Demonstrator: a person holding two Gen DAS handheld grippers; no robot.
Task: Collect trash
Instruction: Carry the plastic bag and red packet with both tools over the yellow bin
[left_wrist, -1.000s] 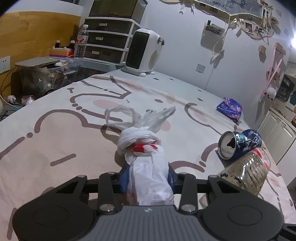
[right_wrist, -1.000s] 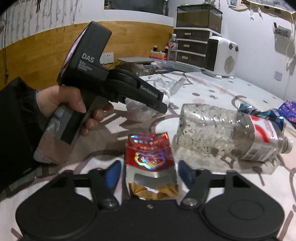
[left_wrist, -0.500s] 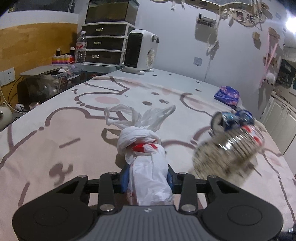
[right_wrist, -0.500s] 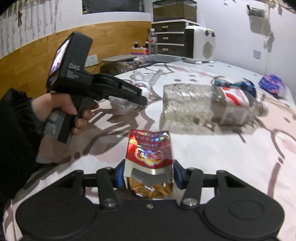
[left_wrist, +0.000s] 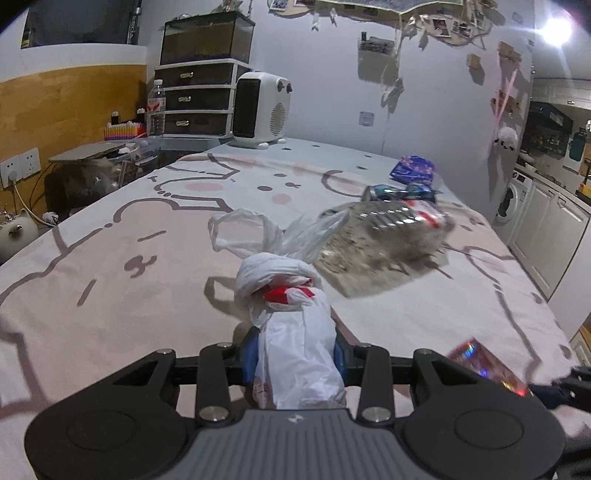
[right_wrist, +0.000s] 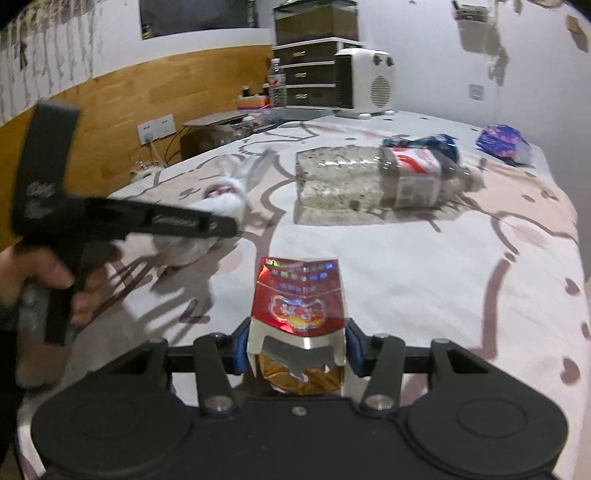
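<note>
Two tongs, each pinching one item. Left tongs (left_wrist: 295, 356) are clamped on a knotted white plastic bag (left_wrist: 291, 314), crumpled, red print at the knot, handles loose above the tabletop (left_wrist: 122, 295). Right tongs (right_wrist: 295, 349) grip a red holographic packet (right_wrist: 298, 299), torn open at its lower end. Farther back: one clear plastic bottle (right_wrist: 369, 177) on its side, one crushed blue can (right_wrist: 424, 142), one blue wrapper (right_wrist: 500, 140). Only the right wrist view shows the person's left hand (right_wrist: 48, 273).

White walls (left_wrist: 332, 110), wood panelling (right_wrist: 129, 99), drawer unit (left_wrist: 195, 99).
</note>
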